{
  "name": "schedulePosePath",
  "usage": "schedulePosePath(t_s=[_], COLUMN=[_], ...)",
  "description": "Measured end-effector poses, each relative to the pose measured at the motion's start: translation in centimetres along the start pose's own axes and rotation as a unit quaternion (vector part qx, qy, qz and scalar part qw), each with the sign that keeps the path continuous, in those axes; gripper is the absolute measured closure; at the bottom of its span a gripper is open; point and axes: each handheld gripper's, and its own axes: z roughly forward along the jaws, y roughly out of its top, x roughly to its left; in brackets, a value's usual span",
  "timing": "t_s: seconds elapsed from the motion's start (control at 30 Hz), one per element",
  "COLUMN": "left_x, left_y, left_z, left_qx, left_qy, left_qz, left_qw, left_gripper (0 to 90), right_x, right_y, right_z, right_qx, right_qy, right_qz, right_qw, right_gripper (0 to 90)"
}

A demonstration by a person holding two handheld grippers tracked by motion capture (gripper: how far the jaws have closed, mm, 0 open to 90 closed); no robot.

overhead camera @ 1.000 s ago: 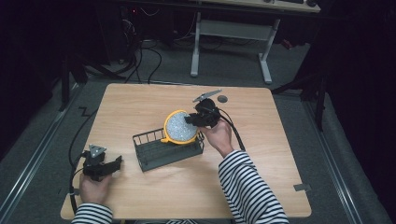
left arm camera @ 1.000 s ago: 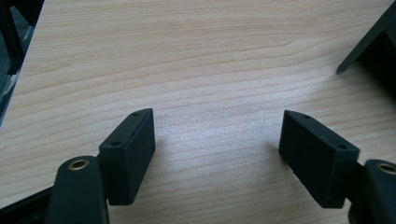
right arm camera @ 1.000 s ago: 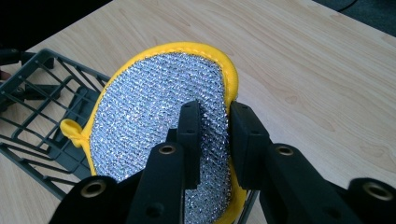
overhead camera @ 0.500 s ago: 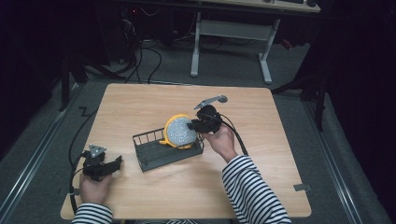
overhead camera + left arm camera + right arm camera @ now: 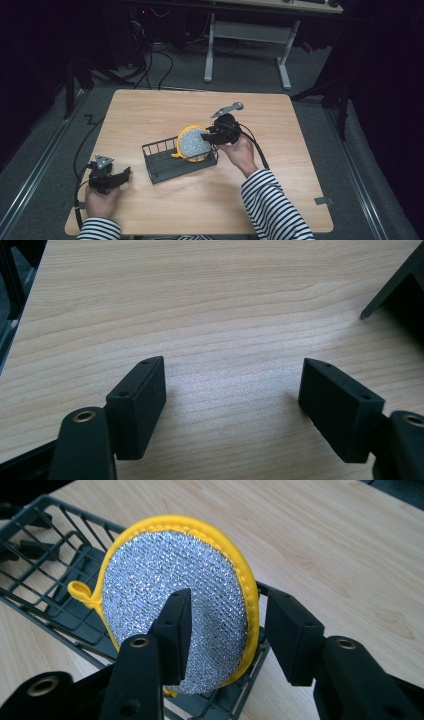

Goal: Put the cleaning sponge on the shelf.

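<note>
A round silver scouring pad with a yellow rim (image 5: 192,145) (image 5: 170,575) stands on edge at the right end of a dark wire basket (image 5: 161,149) (image 5: 45,580) in the middle of the wooden table. My right gripper (image 5: 206,136) (image 5: 227,625) is at the pad's right side. Its jaws have just been opening and now stand apart, with the pad's rim loose between them. My left gripper (image 5: 125,174) (image 5: 232,405) rests open over bare wood at the front left, nothing between its jaws.
The basket's left half holds nothing. A black cable (image 5: 257,150) trails from the right gripper along the forearm. A small grey tape strip (image 5: 323,201) lies near the front right corner. A desk frame (image 5: 210,55) and cables stand on the floor beyond the far edge.
The right gripper carried the pad down and leftward into the basket, then its jaws opened and let it go. The left gripper has not moved.
</note>
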Motion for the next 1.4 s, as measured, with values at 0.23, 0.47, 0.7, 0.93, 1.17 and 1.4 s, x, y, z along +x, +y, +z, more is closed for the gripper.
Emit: schedulePosePath(t_s=[0.23,0.47,0.7,0.93,1.17,1.4], left_x=[0.0,0.0,0.0,0.0,0.0,0.0], left_y=[0.0,0.0,0.0,0.0,0.0,0.0], left_z=[0.0,0.0,0.0,0.0,0.0,0.0], left_qx=[0.0,0.0,0.0,0.0,0.0,0.0], left_qy=[-0.001,0.0,0.0,0.0,0.0,0.0], left_qz=[-0.001,0.0,0.0,0.0,0.0,-0.001], left_qw=[1.0,1.0,1.0,1.0,1.0,1.0], left_gripper=[27.5,27.6,27.6,27.6,27.6,27.7], right_x=[-0.8,-2.1,-3.6,-4.6,-5.7,-5.7], right_y=[-0.9,-2.5,-4.7,-7.0,-9.1,-10.2], right_z=[-2.2,-3.9,-6.2,-8.1,-10.1,-11.0], right_qx=[-0.026,-0.035,-0.055,-0.064,-0.069,-0.079], right_qy=[-0.015,-0.031,-0.048,-0.065,-0.083,-0.087], right_qz=[0.019,0.042,0.067,0.085,0.106,0.111], right_qw=[0.9994,0.998,0.995,0.9921,0.9885,0.9869], right_gripper=[51.7,51.4,51.8,51.6,51.4,51.5])
